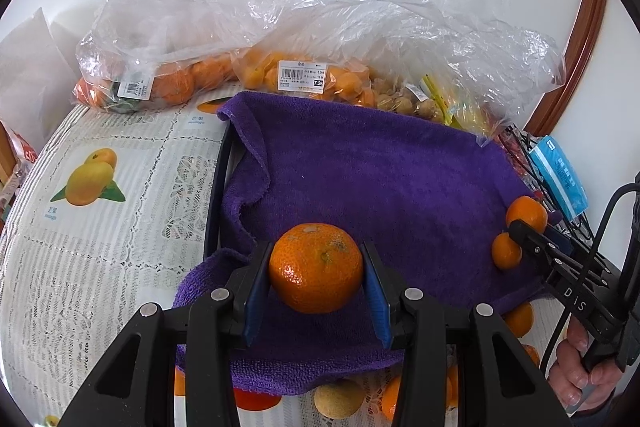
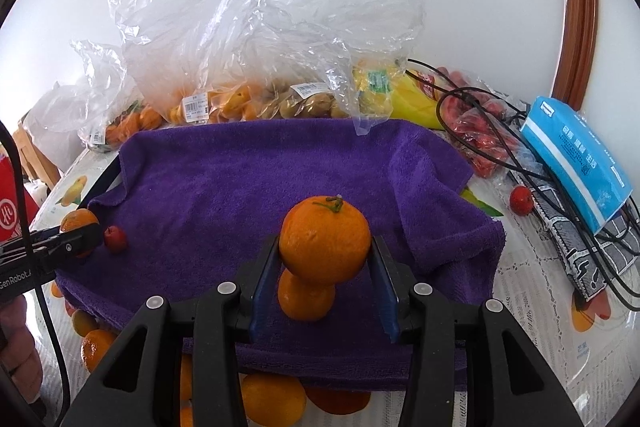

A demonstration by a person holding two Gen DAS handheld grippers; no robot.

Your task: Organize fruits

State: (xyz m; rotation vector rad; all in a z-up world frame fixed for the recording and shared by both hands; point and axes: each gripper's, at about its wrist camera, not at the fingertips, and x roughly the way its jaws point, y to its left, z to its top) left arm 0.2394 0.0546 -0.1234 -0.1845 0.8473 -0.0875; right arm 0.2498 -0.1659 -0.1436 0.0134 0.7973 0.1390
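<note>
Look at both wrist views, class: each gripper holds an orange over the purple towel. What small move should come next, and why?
Probably lower the right gripper a little and open it beside the small orange lying just under its orange. The left gripper holds its own orange over bare purple towel, so either could be set down there.

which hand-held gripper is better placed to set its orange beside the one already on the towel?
Right. Its orange hangs directly over the small orange on the towel. The left hand-held gripper holds its orange well to the side.
</note>
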